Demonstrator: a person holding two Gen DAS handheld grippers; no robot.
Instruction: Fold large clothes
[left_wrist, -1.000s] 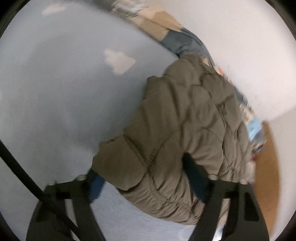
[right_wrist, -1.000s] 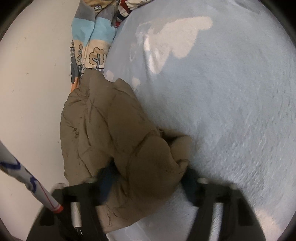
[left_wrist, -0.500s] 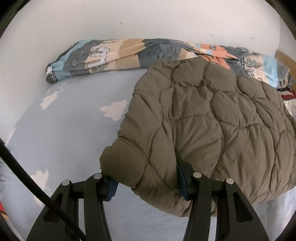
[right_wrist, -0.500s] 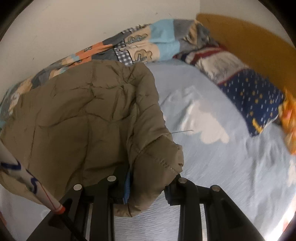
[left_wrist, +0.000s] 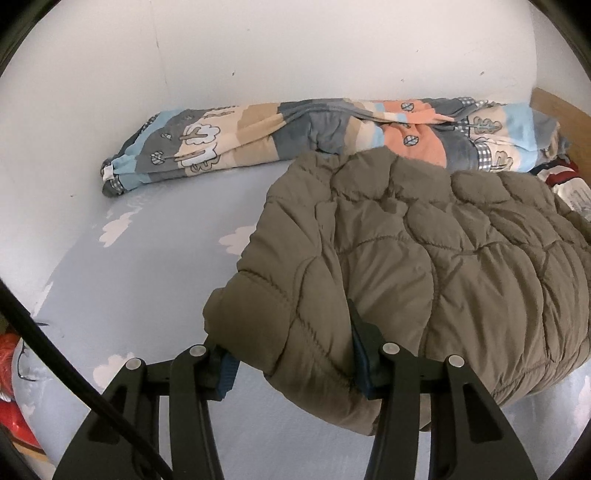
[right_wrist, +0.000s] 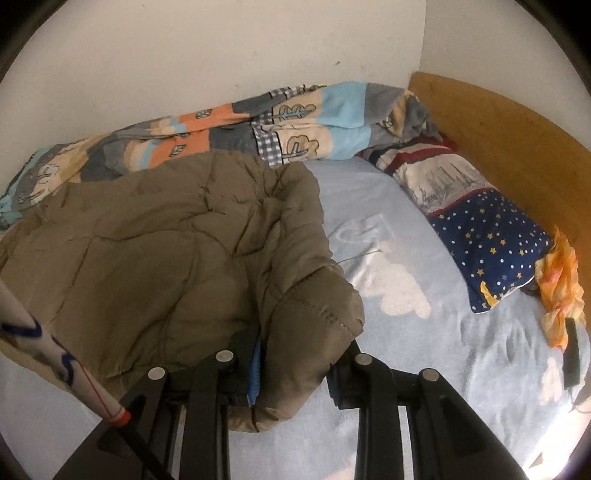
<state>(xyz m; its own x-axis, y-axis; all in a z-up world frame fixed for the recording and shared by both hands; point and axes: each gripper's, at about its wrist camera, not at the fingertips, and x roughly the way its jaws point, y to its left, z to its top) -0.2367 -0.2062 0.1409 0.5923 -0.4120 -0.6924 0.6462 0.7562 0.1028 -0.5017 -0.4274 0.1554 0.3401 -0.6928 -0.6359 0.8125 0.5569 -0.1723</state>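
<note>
An olive quilted puffer jacket (left_wrist: 424, 266) lies spread on the light blue bed sheet (left_wrist: 155, 280). It also shows in the right wrist view (right_wrist: 147, 258). My left gripper (left_wrist: 291, 362) is shut on the jacket's near left corner, a thick fold filling the gap between the fingers. My right gripper (right_wrist: 295, 373) is shut on the jacket's near right corner, which bunches up between the blue pads. The jacket's underside is hidden.
A rolled patchwork blanket (left_wrist: 295, 140) lies along the white wall behind the jacket. A star-patterned pillow (right_wrist: 484, 243) and an orange cloth (right_wrist: 561, 291) lie at the right by the wooden headboard (right_wrist: 517, 129). A red object (left_wrist: 14, 369) sits at the far left edge.
Both grippers have swung from looking down at the bed to looking forward along it, carrying the jacket's corners. The jacket now lies spread flatter toward the wall.
</note>
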